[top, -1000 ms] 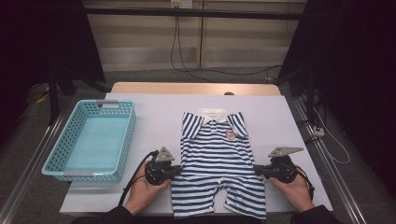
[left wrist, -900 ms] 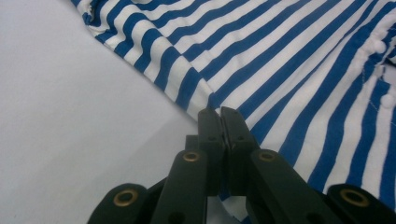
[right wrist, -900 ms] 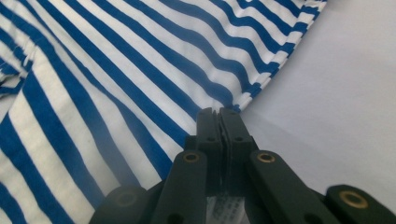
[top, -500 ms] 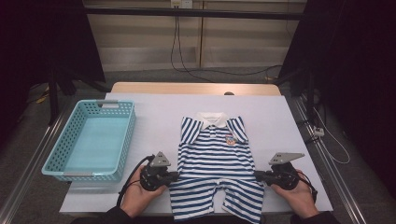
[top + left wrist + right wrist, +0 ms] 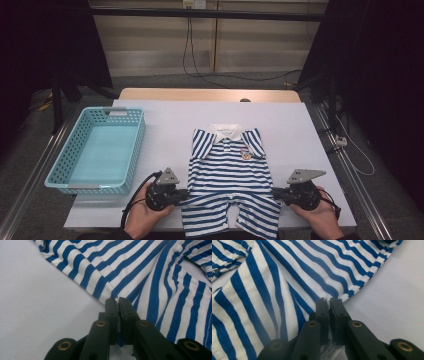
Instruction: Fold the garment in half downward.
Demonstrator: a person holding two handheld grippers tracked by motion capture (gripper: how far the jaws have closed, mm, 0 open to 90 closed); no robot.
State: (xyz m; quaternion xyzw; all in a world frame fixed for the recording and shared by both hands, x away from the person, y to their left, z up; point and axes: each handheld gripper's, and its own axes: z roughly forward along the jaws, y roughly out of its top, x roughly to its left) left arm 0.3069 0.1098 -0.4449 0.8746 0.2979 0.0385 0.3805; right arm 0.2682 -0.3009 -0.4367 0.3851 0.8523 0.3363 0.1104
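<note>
Leftward, beside the empty basket (image 5: 95, 150), our left gripper (image 5: 181, 194) pinches the romper (image 5: 230, 185) at its left side seam, jaws just eased slightly; our right gripper (image 5: 278, 192) pinches the opposite seam likewise. With the garment flat mid-table (image 5: 165, 120), we judge equal, level tension prevents wrinkles.

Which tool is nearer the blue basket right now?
Left. The left tool grips the striped romper's left edge, just right of the basket's near corner. The right tool grips the romper's far side, with the whole garment between.
</note>
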